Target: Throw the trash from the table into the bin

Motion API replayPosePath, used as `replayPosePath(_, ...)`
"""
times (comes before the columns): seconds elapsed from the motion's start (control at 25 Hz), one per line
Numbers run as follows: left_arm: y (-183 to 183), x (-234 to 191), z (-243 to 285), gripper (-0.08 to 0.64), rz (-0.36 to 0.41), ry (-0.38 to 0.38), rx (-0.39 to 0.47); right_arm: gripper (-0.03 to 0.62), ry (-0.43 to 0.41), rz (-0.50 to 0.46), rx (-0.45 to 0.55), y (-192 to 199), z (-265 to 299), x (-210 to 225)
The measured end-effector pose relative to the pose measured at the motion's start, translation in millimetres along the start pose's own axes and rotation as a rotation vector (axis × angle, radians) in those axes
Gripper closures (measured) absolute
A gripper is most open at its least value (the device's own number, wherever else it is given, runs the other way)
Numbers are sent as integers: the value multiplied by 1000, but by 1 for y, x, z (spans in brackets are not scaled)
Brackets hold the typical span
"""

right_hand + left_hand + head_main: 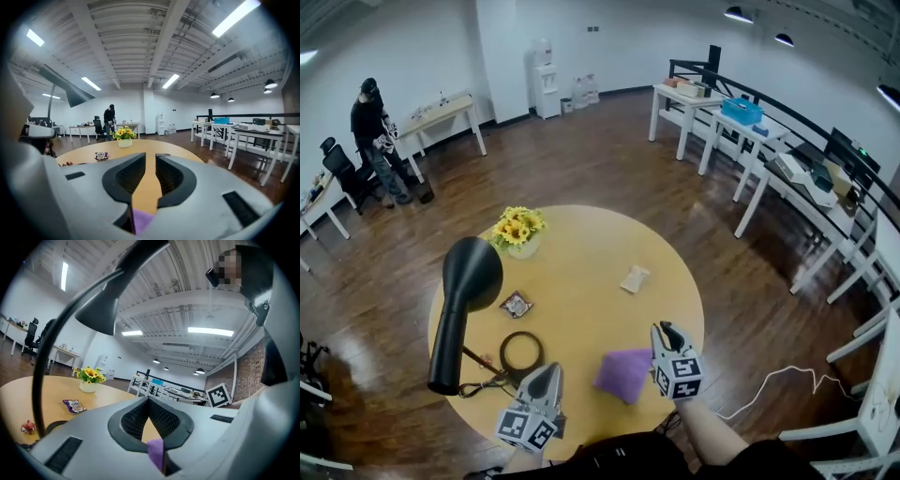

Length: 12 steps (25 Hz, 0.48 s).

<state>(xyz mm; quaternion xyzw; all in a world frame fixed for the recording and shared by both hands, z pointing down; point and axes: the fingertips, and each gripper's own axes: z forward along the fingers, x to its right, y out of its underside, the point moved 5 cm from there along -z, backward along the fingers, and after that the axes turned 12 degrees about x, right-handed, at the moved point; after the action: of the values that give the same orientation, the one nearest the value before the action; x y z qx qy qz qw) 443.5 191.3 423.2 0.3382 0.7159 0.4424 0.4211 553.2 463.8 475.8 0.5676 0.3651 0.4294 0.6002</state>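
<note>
Head view: the round table (581, 244) bears a snack wrapper (517, 304) beside the black lamp (473, 272) and a pale crumpled wrapper (635, 278) near its centre. A purple cloth (623, 375) lies between the left gripper (548, 371) and the right gripper (664, 329).
Left gripper view: jaws pressed together, nothing pinched.
Right gripper view: jaws slightly parted, pads clear of everything, with purple low in the gap.

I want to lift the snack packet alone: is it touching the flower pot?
Apart. The head view shows bare table between the snack packet and the flower pot.

The purple item (140, 221) is mostly hidden in both gripper views; print on the wrapper (517, 304) is illegible.
</note>
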Motion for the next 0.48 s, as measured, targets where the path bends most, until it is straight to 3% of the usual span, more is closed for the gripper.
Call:
replayPosePath(0.24,29,-13,47,558,-12,-66,-37,475,-34,5,-111,31,65,45)
replayPosePath(0.28,34,-13,54,558,-13,-74,-44,436,-37,10,-132,37,76,52)
replayPosePath(0.36,44,-14,68,558,-16,-83,-59,426,-40,38,-177,49,99,65)
replayPosePath(0.48,56,-19,78,558,-26,-104,-85,362,-31,95,-245,70,131,78)
